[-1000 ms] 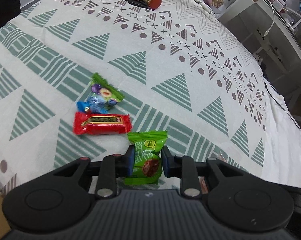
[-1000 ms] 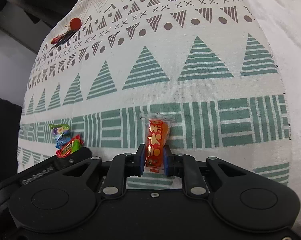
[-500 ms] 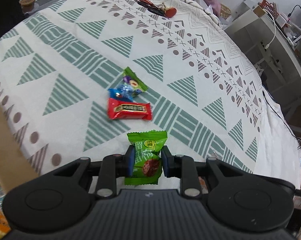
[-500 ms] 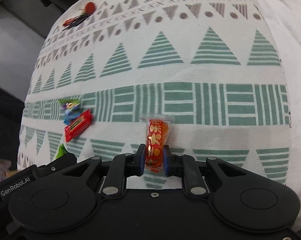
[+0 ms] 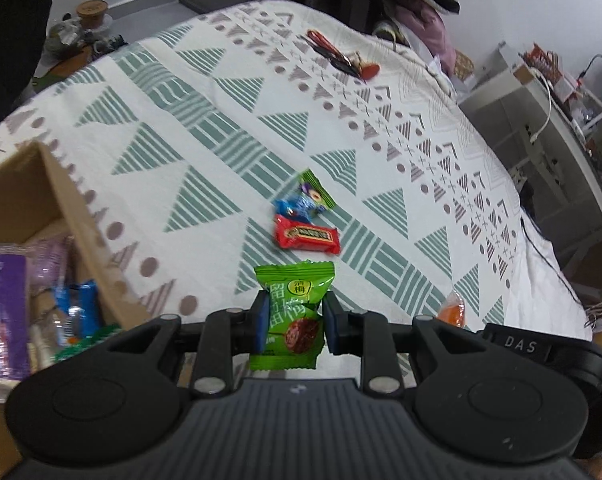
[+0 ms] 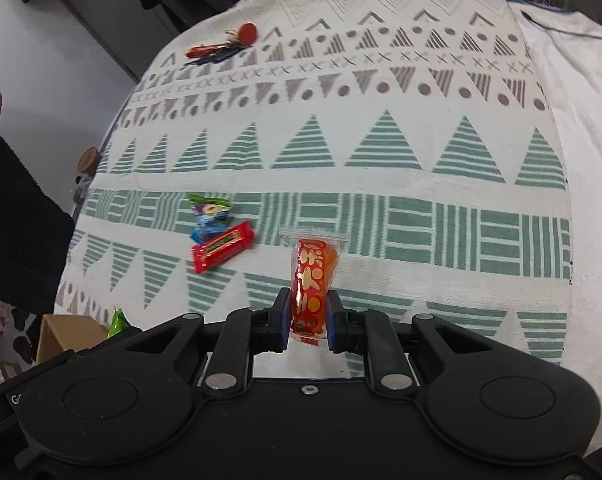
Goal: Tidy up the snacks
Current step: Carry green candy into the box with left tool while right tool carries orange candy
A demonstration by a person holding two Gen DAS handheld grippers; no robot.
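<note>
Left gripper (image 5: 293, 322) pinching green snack packet (image 5: 293, 316), lifted clear of cloth for carry toward cardboard box (image 5: 61, 216) at near left. Right gripper (image 6: 308, 316) pinching orange snack packet (image 6: 312, 280) upright. Red bar (image 5: 307, 236) left on cloth.

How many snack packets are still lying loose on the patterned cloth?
2: a red packet and a blue-and-green candy touching just beyond it. Two more are held, a green packet in the left gripper and an orange one in the right gripper.
</note>
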